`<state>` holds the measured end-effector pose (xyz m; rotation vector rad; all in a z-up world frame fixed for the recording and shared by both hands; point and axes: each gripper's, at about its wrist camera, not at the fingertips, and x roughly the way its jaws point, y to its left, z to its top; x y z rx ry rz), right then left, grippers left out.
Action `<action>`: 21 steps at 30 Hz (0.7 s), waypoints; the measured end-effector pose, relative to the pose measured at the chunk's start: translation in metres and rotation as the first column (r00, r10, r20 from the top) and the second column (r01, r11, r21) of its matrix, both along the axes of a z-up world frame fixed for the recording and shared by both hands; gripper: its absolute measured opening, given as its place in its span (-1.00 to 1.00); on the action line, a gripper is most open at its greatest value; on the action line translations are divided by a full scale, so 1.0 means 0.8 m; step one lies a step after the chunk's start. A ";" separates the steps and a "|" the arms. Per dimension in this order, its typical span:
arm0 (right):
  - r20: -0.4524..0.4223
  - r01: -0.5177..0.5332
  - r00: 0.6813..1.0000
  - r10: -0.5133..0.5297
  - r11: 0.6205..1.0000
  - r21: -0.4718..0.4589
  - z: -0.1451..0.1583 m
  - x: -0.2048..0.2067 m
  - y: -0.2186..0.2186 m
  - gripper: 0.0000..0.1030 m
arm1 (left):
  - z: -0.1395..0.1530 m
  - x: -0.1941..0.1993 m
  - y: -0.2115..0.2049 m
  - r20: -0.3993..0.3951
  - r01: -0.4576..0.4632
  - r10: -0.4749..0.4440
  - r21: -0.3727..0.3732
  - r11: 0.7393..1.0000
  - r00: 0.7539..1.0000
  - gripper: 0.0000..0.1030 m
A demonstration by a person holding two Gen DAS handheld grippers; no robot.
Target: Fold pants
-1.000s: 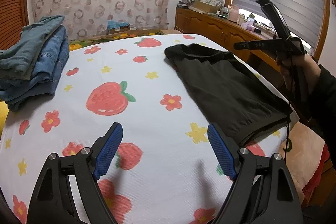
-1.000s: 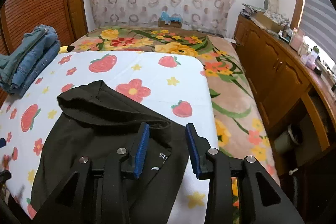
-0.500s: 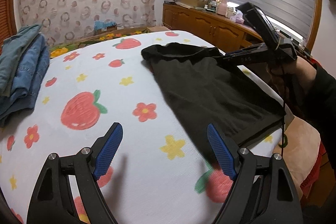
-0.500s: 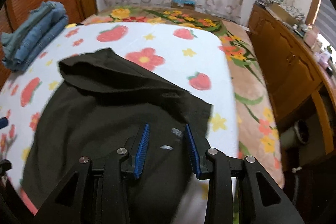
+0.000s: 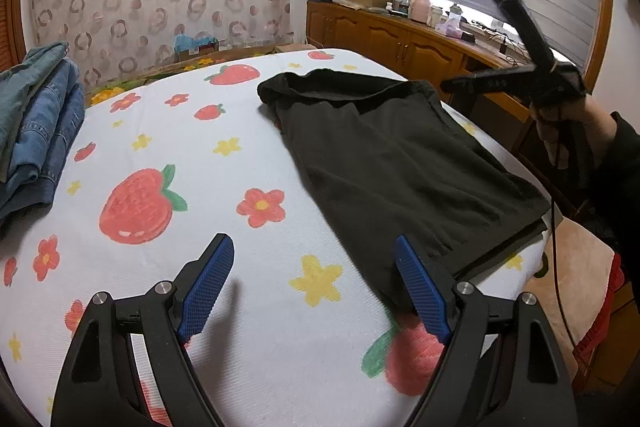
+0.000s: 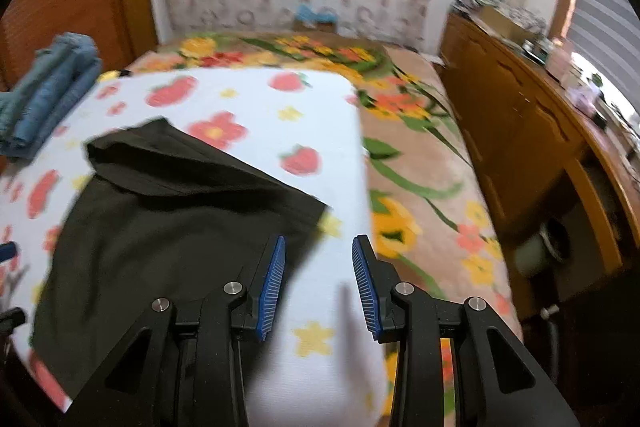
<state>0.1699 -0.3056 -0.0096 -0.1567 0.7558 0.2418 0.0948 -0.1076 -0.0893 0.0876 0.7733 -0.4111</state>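
Since a second ago both views have slid rightward across the bed, so the black pants now sit nearer the middle of the left wrist view, and the right gripper has drifted off the cloth toward the bed's right edge. Its blue fingers stand partly apart with nothing between them, over bare strawberry-print cover just beside the pants' right side; the picture is blurred. The left gripper is released wide and empty, its right finger just above the pants' near left corner, its left finger over bare cover. The pants lie flat, already doubled lengthwise it seems, along the right side of the bed, waistband toward the far end and hems at the near edge. A stack of folded jeans rests at the bed's far left, well apart. The step in hand looks like lining up for the crosswise fold: each gripper should drop onto a near corner of the hems, pinch all layers together, then lift and carry them evenly to the waistband so the edges meet without wrinkling.
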 end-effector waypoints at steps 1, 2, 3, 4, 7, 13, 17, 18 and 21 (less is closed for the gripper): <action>0.009 -0.022 1.000 0.022 1.000 0.013 0.003 -0.002 0.005 -0.29 | -0.002 0.000 -0.001 -0.002 -0.001 0.001 0.002 1.000 1.000 0.62; 0.012 -0.046 0.999 0.046 0.999 0.025 0.004 -0.004 0.011 -0.29 | -0.004 0.001 0.000 -0.004 -0.002 0.002 0.005 1.000 1.000 0.62; 0.014 -0.067 0.998 0.067 0.997 0.032 0.004 -0.007 0.017 -0.29 | -0.004 0.001 0.000 -0.004 -0.003 0.003 0.005 1.000 1.000 0.62; 0.018 -0.090 0.996 0.089 0.995 0.035 0.005 -0.008 0.024 -0.29 | -0.004 0.002 0.000 -0.003 -0.005 0.005 0.005 1.000 1.000 0.62; 0.026 -0.160 0.987 0.159 0.986 0.039 0.007 -0.008 0.046 -0.29 | -0.001 0.004 0.003 0.004 -0.007 0.007 0.003 1.000 1.000 0.62; 0.015 -0.267 0.964 0.267 0.964 0.009 0.001 0.004 0.092 -0.29 | 0.014 0.019 0.015 0.024 -0.016 0.016 -0.009 1.000 1.000 0.62; -0.011 -0.316 0.949 0.316 0.948 -0.017 -0.005 0.023 0.114 -0.29 | 0.023 0.024 0.029 0.040 -0.029 0.031 -0.029 0.999 0.999 0.62; -0.022 -0.326 0.945 0.326 0.945 -0.032 -0.008 0.030 0.119 -0.29 | 0.024 0.025 0.033 0.044 -0.035 0.036 -0.032 0.999 0.998 0.62; -0.058 -0.350 0.936 0.346 0.933 -0.079 -0.017 0.044 0.131 -0.29 | 0.022 0.027 0.036 0.056 -0.042 0.042 -0.011 0.999 0.998 0.62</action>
